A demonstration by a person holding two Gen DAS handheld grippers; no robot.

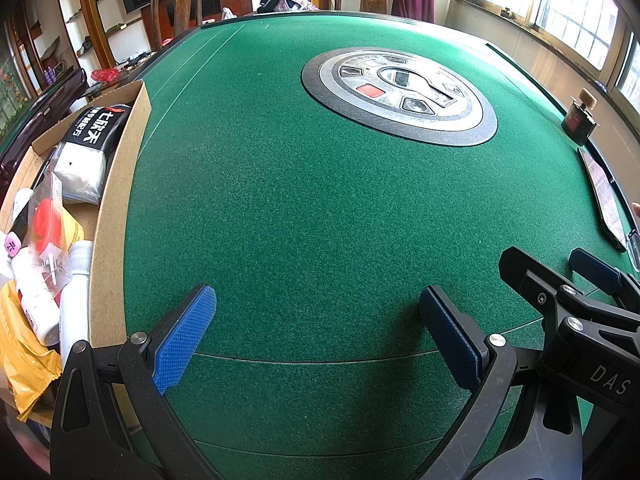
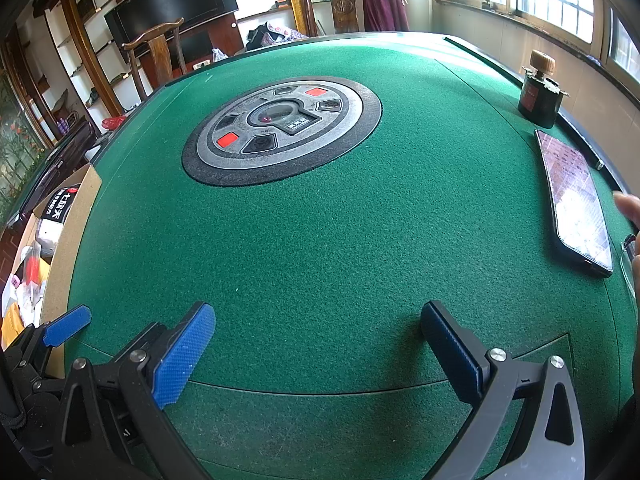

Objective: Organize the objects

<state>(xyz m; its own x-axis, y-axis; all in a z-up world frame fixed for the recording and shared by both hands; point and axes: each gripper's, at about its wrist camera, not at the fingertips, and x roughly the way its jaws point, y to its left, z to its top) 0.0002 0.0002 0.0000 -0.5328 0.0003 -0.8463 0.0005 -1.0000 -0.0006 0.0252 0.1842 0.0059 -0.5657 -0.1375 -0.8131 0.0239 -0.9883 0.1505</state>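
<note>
The left gripper [image 1: 318,334] hangs over the green table [image 1: 304,208] with its blue fingers [image 1: 182,340] spread wide and nothing between them. The right gripper [image 2: 318,350] is spread just as wide and equally empty, tilted down at the felt beside it.

The things to sort sit in a cardboard box [image 1: 120,200] at the table's left edge, just left of the left gripper's left finger. Inside it lie a black-and-white packet [image 1: 90,144], a clear bag with red pieces [image 1: 48,224], white bottles [image 1: 74,292] and a yellow packet [image 1: 26,356], heaped together.

On the far right, well apart from both grippers, a phone [image 2: 574,200] lies flat along the table's rim, with a dark bottle with a wooden stopper [image 2: 538,90] standing upright beyond it. A person's fingertip [image 2: 628,204] shows just past the phone.

A round control panel [image 2: 282,128] is set in the table's middle. The felt between it and the grippers lies bare.
</note>
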